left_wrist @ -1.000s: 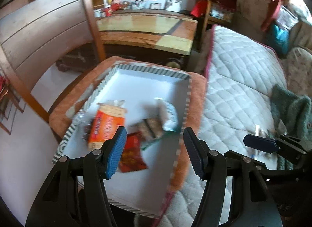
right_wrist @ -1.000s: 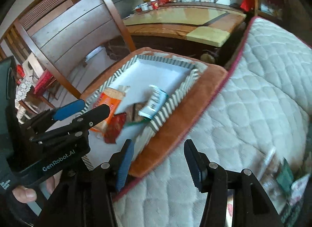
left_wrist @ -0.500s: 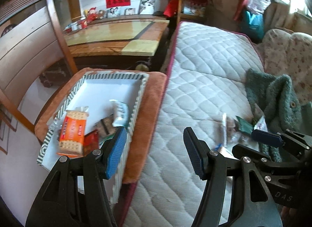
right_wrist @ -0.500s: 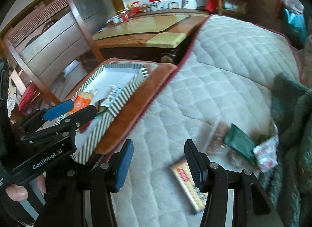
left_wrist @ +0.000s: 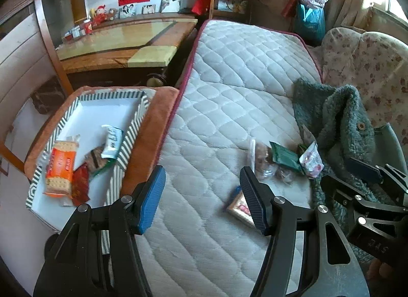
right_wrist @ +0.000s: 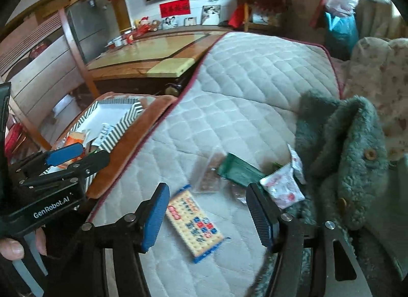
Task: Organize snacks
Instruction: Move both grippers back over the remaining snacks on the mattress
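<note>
Cracker packet [right_wrist: 195, 223] on mattress [right_wrist: 255, 87], right gripper [right_wrist: 207, 216] tilted downward above (jaws just widened, empty)

I saw the striped tray [left_wrist: 132, 128] on its orange cushion, holding an orange cracker pack [left_wrist: 61, 166], a red packet [left_wrist: 80, 187], a brown one and a white-green pouch [left_wrist: 112, 141]. On the quilted mattress lay a blue-edged cracker pack [right_wrist: 195, 223] flat, near a clear bag [right_wrist: 209, 174], green packet [right_wrist: 239, 172] and pink-white pouch [right_wrist: 283, 187].
</note>
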### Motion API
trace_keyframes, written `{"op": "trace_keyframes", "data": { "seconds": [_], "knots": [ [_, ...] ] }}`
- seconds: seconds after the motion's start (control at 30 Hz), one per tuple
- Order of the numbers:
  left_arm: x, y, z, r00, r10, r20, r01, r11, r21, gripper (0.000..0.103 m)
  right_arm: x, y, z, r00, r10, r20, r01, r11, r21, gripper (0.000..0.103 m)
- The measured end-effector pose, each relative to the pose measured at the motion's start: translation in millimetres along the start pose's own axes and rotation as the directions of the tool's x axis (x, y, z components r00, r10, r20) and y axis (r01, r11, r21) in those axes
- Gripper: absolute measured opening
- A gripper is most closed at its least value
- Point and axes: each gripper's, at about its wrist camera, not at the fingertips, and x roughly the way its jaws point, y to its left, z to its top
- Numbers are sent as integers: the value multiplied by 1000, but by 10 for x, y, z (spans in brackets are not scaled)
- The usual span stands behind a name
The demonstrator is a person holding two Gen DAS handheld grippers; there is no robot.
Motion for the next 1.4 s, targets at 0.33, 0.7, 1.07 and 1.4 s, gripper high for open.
{"op": "trace_keyframes", "data": {
  "seconds": [0.33, 0.7, 1.07, 1.4],
  "knots": [
    [159, -198, -63, 998, -11, -64, 12, 1000, 27, 61, 37, -246, -111, 994, -110, -20, 109, 994, -20, 62],
    [333, -224, -122, 991, -29, -132, 32, 999, 20, 61, 174, -305, -192, 990, -121, -65, 120, 992, -28, 65],
    [448, -228, -164, 985, -43, -168, 45, 999, 6, 61, 278, -333, -239, 988, -119, -96, 117, 993, -24, 66],
    [565, -190, -228, 978, -39, -204, 40, 999, 2, 61, 431, -343, -312, 984, -104, -143, 101, 995, -27, 67]
  ]
}}
